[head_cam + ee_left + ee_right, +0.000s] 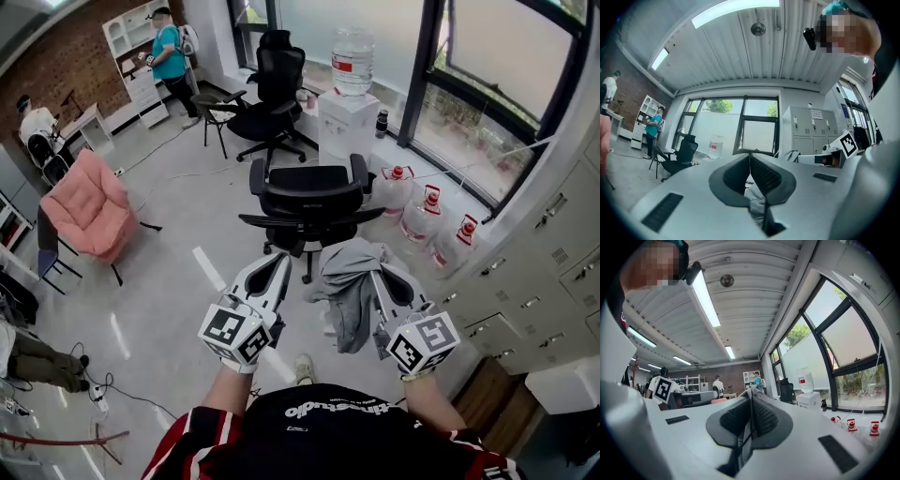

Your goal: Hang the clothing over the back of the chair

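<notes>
The left gripper (280,261) and right gripper (376,274) are both clamping the grey clothing (353,307) hanging beneath them; the chair (307,193) is standing ahead.

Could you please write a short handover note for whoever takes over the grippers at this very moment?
Left gripper: jaws closed, with grey fabric showing between them.
Right gripper: jaws closed on the grey clothing, which hangs bunched from it.
The black office chair stands just ahead, its back bare and clear of the clothing.
Done: the clothing is picked up and held in the air, facing the chair.
Left: bring it over the chair's back, drape it across the top, then open both grippers.
</notes>
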`<state>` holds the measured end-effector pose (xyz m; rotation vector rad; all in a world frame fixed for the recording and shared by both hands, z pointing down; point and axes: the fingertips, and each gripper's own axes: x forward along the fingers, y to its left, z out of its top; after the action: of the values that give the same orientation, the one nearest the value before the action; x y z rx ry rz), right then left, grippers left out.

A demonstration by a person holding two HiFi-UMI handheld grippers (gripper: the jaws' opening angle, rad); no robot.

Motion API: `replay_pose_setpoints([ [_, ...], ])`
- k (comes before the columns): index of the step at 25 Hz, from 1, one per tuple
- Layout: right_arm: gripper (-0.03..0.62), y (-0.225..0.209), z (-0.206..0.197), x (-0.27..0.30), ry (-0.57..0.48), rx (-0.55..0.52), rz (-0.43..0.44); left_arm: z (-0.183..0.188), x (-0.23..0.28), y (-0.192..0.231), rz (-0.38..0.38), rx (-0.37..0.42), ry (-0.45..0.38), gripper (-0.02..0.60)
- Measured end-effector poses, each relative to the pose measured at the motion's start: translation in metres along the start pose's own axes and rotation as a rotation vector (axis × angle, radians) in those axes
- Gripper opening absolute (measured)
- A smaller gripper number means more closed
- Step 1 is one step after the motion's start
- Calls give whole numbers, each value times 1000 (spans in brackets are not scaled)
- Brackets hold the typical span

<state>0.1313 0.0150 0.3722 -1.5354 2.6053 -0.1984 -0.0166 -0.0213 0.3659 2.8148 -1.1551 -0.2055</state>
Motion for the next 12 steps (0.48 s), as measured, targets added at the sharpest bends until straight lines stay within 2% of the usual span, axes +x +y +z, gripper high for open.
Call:
replay_pose_setpoints([
  [12,20,-7,27,97,-18,-18,-9,29,44,92,-20,14,-36,25],
])
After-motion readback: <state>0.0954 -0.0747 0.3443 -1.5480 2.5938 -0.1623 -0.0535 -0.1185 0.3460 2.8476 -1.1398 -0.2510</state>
